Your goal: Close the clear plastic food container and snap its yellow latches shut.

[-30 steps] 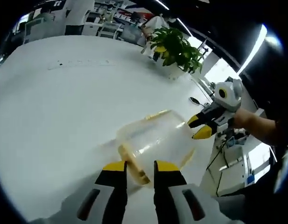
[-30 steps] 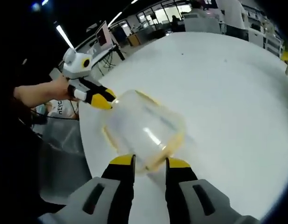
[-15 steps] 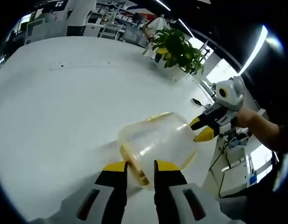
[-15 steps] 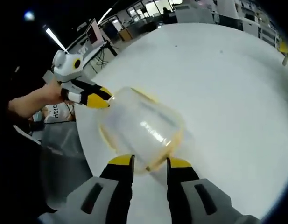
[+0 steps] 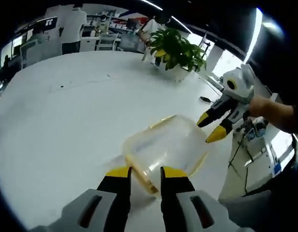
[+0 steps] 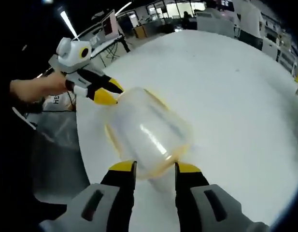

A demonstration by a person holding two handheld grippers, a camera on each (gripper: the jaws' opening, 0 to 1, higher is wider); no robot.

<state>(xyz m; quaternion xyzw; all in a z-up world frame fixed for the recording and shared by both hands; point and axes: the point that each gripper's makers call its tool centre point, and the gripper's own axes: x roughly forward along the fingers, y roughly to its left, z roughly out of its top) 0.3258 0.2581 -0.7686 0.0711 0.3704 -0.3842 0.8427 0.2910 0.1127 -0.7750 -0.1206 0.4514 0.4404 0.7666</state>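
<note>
Sitting lower centre on the white table [image 5: 52,121], the clear container [image 5: 163,147] is judged light, thin-walled, slippery. Yellow latches [image 5: 139,171] are best pinched. Left gripper [image 5: 145,175] and right gripper [image 6: 153,170] are parted, bracketing opposite rims, nothing clamped.

Left gripper view: the left gripper [image 5: 144,173] rises from 6 o'clock, its yellow-tipped jaws slightly parted astride the near yellow-edged rim of the clear plastic food container [image 5: 164,146], which lies at centre on the white table [image 5: 66,116]. The right gripper [image 5: 215,126], held by a hand [image 5: 264,107], enters from 3 o'clock, jaws parted, tips just beside the container's far corner. A potted plant [image 5: 177,50] stands at 1 o'clock
</note>
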